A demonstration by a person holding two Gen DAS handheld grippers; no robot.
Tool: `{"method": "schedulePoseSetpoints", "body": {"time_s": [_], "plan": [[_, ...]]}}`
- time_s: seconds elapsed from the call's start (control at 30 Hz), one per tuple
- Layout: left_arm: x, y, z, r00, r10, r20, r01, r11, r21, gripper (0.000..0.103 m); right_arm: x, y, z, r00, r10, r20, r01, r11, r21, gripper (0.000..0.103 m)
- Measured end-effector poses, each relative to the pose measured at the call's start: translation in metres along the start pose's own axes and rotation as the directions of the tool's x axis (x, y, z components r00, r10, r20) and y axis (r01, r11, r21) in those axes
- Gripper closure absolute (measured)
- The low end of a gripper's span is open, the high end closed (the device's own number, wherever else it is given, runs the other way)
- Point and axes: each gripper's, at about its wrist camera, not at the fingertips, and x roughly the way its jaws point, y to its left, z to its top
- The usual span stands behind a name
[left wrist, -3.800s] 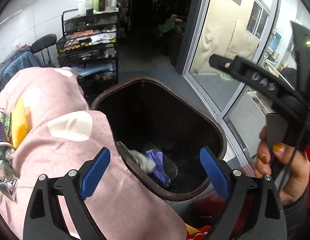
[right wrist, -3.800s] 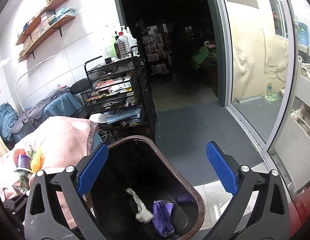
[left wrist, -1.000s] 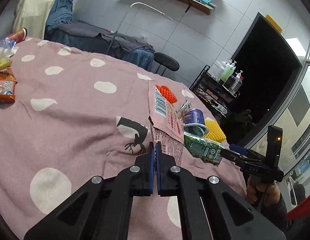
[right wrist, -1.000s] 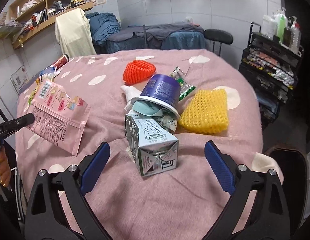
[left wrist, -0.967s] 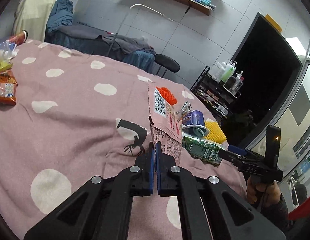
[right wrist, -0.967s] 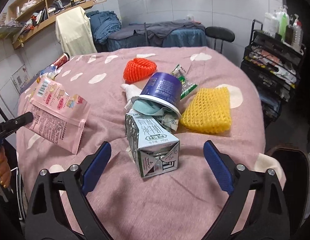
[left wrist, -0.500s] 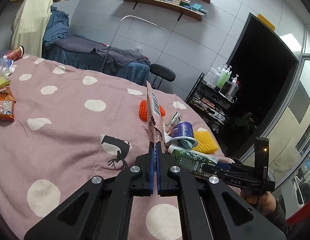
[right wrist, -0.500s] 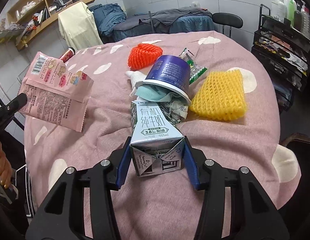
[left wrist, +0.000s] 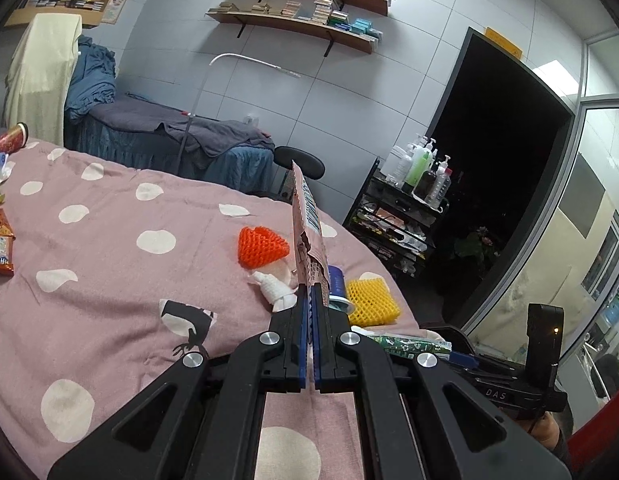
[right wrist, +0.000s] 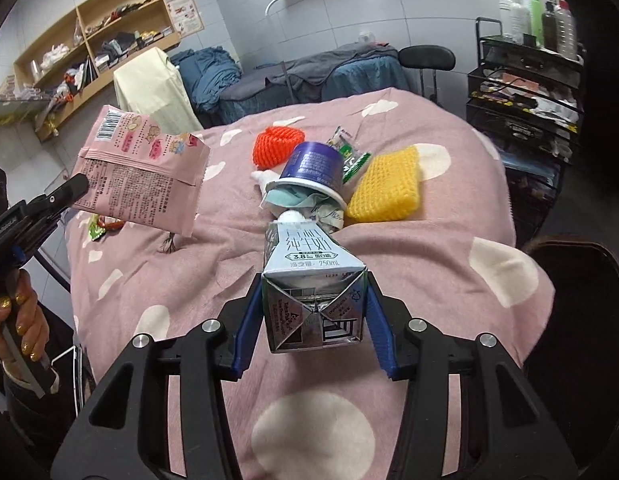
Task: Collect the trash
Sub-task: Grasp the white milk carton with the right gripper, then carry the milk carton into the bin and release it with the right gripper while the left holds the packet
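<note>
The right gripper (right wrist: 313, 316) has its blue pads pressed on both sides of one milk carton (right wrist: 311, 280), jaws about half closed around it; they have just been closing onto it. The carton's folded end faces the camera, and it appears raised off the pink polka-dot blanket (right wrist: 389, 272).

The left gripper (left wrist: 309, 308) is clamped fully together on the lower edge of one pink snack packet (left wrist: 307, 232), which stands edge-on above the pads in the left wrist view. In the right wrist view the same packet (right wrist: 143, 176) hangs flat-faced at the left, clear of the blanket, with a barcode at its upper left corner. Below it the person's left hand (right wrist: 17, 320) grips the handle.

Left on the blanket, beyond the carton, is a small cluster of trash: one purple cup (right wrist: 313, 172) lying on its side with crumpled paper at its mouth, one orange foam net (right wrist: 277, 146) at the far left, one yellow foam net (right wrist: 389, 184) to the right, one small green-and-white wrapper (right wrist: 351, 156) between cup and yellow net, and one white crumpled piece (left wrist: 271, 288) near the orange net. Another small wrapper (right wrist: 101, 228) lies under the hanging packet.

At the near right edge sits one dark trash bin (right wrist: 581, 280), beside the blanket. On the far right stands one black wire cart (right wrist: 525, 92) carrying several pump bottles (right wrist: 545, 12).
</note>
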Motion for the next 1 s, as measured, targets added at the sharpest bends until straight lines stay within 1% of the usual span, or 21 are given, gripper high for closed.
{"method": "schedulePoseSetpoints", "body": {"time_s": [0.23,0.4,0.5,0.6,0.67,0.77,0.83,1.0], "plan": [[0.008,-0.027,0.005,0.998,-0.064,0.002,0.064,0.997,0.039,0.101,-0.038,-0.022,-0.008,0.997,-0.038,0.069,0.033,0.997,0.065,0.055],[0.023,-0.05,0.005,0.993,-0.116,-0.019,0.117,0.991,0.068,0.101,-0.06,-0.046,-0.01,0.989,-0.095,0.114,0.081,0.989,0.124,0.055],[0.034,-0.065,0.004,0.988,-0.149,-0.036,0.151,0.985,0.082,0.101,-0.073,-0.059,-0.01,0.978,-0.151,0.144,0.128,0.98,0.155,0.055],[0.046,-0.082,0.002,0.982,-0.182,-0.06,0.187,0.977,0.099,0.101,-0.085,-0.072,-0.011,0.969,-0.185,0.163,0.153,0.97,0.188,0.055],[0.052,-0.093,-0.001,0.976,-0.202,-0.075,0.21,0.972,0.11,0.101,-0.091,-0.083,-0.013,0.96,-0.222,0.17,0.185,0.959,0.214,0.055],[0.064,-0.11,-0.005,0.967,-0.233,-0.105,0.245,0.961,0.124,0.101,-0.097,-0.097,-0.015,0.949,-0.267,0.169,0.222,0.944,0.245,0.055],[0.07,-0.118,-0.008,0.961,-0.248,-0.124,0.264,0.955,0.133,0.101,-0.102,-0.11,-0.017,0.936,-0.312,0.165,0.261,0.926,0.272,0.055],[0.089,-0.139,-0.017,0.946,-0.278,-0.168,0.303,0.942,0.144,0.101,-0.11,-0.136,-0.024,0.908,-0.392,0.149,0.332,0.89,0.313,0.056]]}}
